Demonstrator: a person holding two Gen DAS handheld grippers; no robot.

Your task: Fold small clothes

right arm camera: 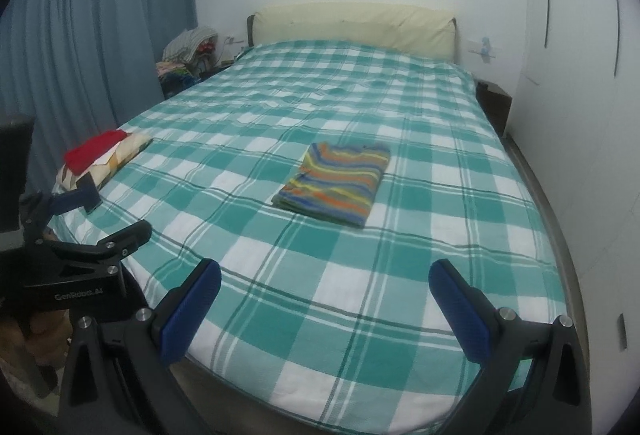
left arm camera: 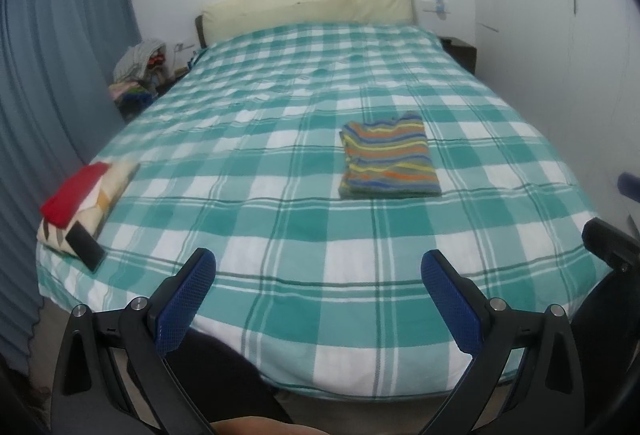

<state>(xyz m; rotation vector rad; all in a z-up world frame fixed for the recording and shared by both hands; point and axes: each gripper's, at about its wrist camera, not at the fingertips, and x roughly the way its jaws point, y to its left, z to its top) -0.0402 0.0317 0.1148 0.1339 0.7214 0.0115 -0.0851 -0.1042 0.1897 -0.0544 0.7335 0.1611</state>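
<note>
Striped folded garment [left arm camera: 389, 159] is lying flat on the teal-and-white checked bedspread [left arm camera: 256, 139], ahead of both grippers and well apart from them. The left gripper [left arm camera: 318, 289] is hovering over the foot of the bed with its blue-padded fingers [left arm camera: 188, 299] spread wide, gripping nothing. The right gripper [right arm camera: 325, 301] is hovering likewise, its jaws standing wide apart and empty. Far to the left of both tools, a stack of folded clothes [left arm camera: 82, 205] topped by a red piece is sitting at the bed's corner.

Both wrist views from the foot of the bed [left arm camera: 280, 235], facing its headboard [right arm camera: 352, 27].
</note>
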